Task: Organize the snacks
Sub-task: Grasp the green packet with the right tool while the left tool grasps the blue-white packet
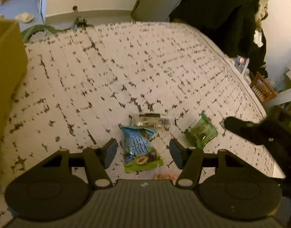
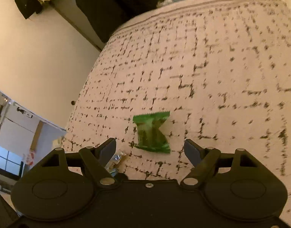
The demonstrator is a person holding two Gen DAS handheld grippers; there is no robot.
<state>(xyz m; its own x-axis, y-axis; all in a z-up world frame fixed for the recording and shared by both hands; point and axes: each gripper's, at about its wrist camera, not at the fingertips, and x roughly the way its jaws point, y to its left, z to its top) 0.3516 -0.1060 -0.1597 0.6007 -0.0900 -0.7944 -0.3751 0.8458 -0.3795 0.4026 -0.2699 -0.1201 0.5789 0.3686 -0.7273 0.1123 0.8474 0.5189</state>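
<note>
The left hand-held gripper [image 1: 143, 153] is hanging over a worktop [image 1: 107, 66] covered in a pale cloth with a dark broken-grid print, and its jaws are standing moderately apart with nothing pressed between the pads. Lying directly between its two fingertips, flat on the cloth, is a blue and green snack packet [image 1: 141, 150] with a picture of a halved fruit near its close end; neither pad is touching it. Just beyond that packet, touching or nearly touching its far end, a clear wrapped snack [image 1: 151, 120] is lying crosswise. Off to the right of the left hand-held gripper's right finger, a little farther out, a green snack packet [image 1: 200, 133] is sitting on the cloth, and the dark finger of the other tool is reaching in just beside it from the right edge. Far to the left of this gripper a yellow-brown cardboard box [image 1: 6, 76] is standing at the worktop's edge. The right hand-held gripper [image 2: 150, 150] is hovering with its jaws spread wide and gripping nothing; the same green snack packet [image 2: 152, 133] is lying just ahead of the gap between its fingertips, clear of both pads, with its crimped end pointing away. Behind its left finger a bit of the clear wrapped snack [image 2: 115, 160] is peeking out. Beyond, the patterned cloth is stretching away to the worktop's far edge, where dark clothing [image 1: 221, 9] is hanging against the wall.
</note>
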